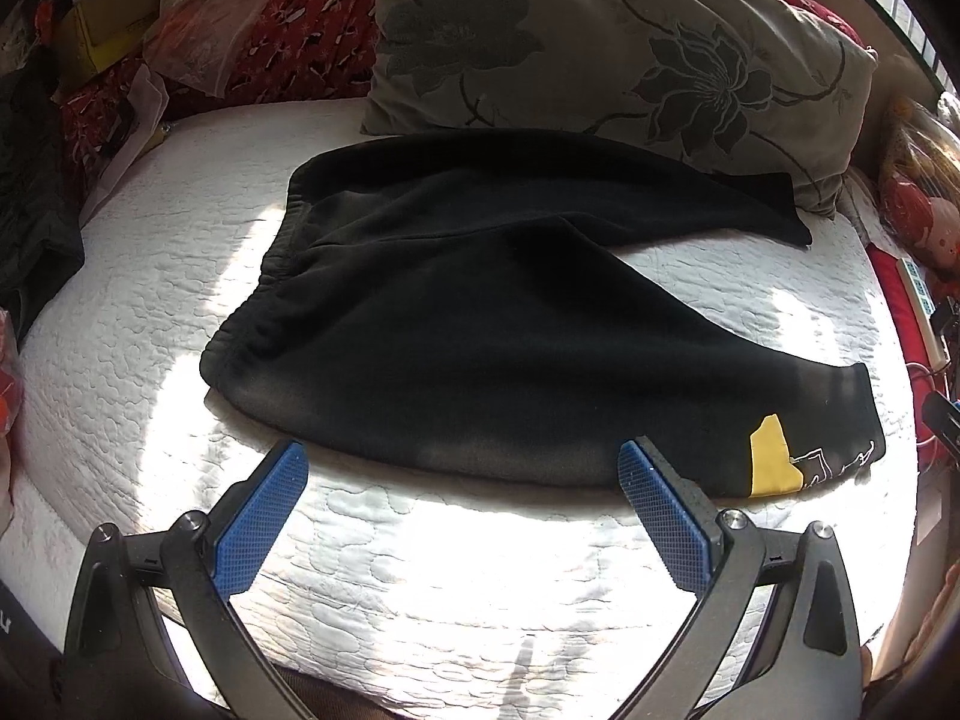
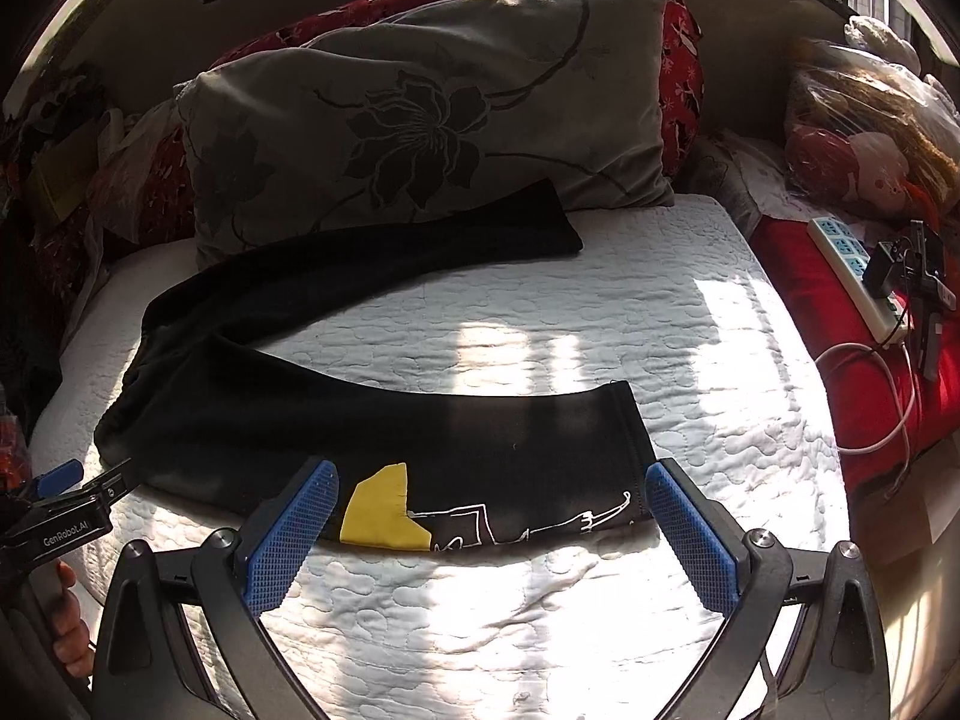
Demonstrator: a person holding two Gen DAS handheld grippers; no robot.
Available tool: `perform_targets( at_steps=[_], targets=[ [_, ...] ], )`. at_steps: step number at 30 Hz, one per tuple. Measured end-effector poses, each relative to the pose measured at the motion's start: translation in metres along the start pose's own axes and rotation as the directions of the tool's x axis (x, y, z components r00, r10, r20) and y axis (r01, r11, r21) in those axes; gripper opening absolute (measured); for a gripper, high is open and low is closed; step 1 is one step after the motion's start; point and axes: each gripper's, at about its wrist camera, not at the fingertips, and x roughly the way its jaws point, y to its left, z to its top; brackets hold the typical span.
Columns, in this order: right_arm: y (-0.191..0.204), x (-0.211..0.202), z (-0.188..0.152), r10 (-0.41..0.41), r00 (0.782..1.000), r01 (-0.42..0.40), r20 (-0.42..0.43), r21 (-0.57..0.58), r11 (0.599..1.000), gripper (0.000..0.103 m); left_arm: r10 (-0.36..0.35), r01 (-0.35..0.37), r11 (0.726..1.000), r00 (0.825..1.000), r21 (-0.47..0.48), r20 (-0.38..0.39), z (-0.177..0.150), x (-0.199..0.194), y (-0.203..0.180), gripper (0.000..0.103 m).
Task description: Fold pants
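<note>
Black pants lie spread flat on a white quilted bed, waistband at the left, the two legs splayed apart to the right. The near leg carries a yellow patch and white line art near its cuff. In the right wrist view the pants show the same yellow patch. My left gripper is open and empty, just short of the near leg's edge. My right gripper is open and empty, its fingers either side of the near leg's cuff end. The left gripper also shows in the right wrist view.
A grey floral pillow leans at the bed's far side, touching the far leg. Red patterned bedding and plastic bags lie at the far left. A power strip with cable lies on red cloth at the right.
</note>
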Motion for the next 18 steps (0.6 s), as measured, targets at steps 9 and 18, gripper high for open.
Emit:
perform_targets(
  at_steps=[9,18],
  targets=[
    [-0.05,0.095,0.146,-0.007,0.999,0.005,-0.045,-0.06,0.998,0.101,-0.024,0.01,0.995,0.989,-0.096,-0.149,0.127,0.05,0.086,0.103],
    [-0.067,0.213,0.206,0.027,0.984,-0.035,-0.173,-0.042,0.999,0.096,-0.207,0.043,0.905,0.913,-0.423,-0.35,0.177,0.14,0.175,0.103]
  ],
)
